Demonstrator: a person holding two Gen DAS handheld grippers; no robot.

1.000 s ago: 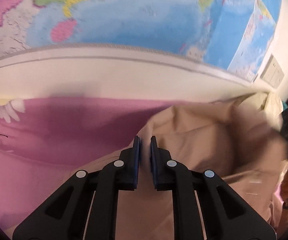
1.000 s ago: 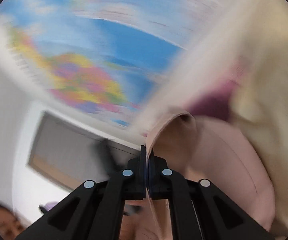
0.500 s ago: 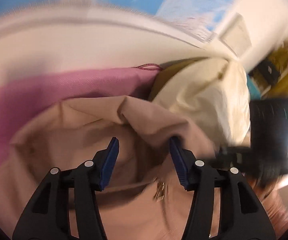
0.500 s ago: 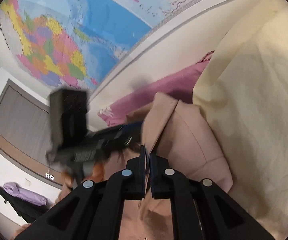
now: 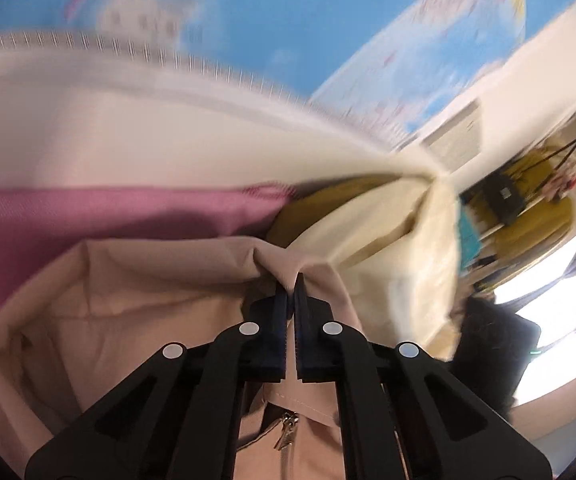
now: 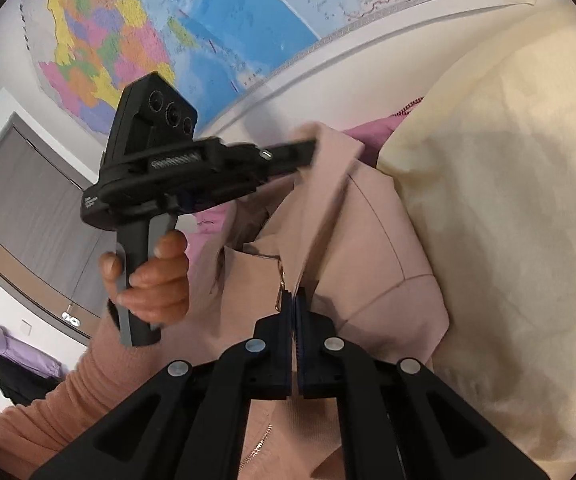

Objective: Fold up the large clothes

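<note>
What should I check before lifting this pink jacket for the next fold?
1. Left gripper shut on the jacket collar edge; jaws have just closed: ok.
2. Right gripper shut on jacket cloth by the zip: ok.
3. Zip done up: not ok, open at the top.
4. Cream garment apart from the jacket: not ok, it touches the shoulder.
5. Magenta cloth free of the jacket: cannot tell.
</note>
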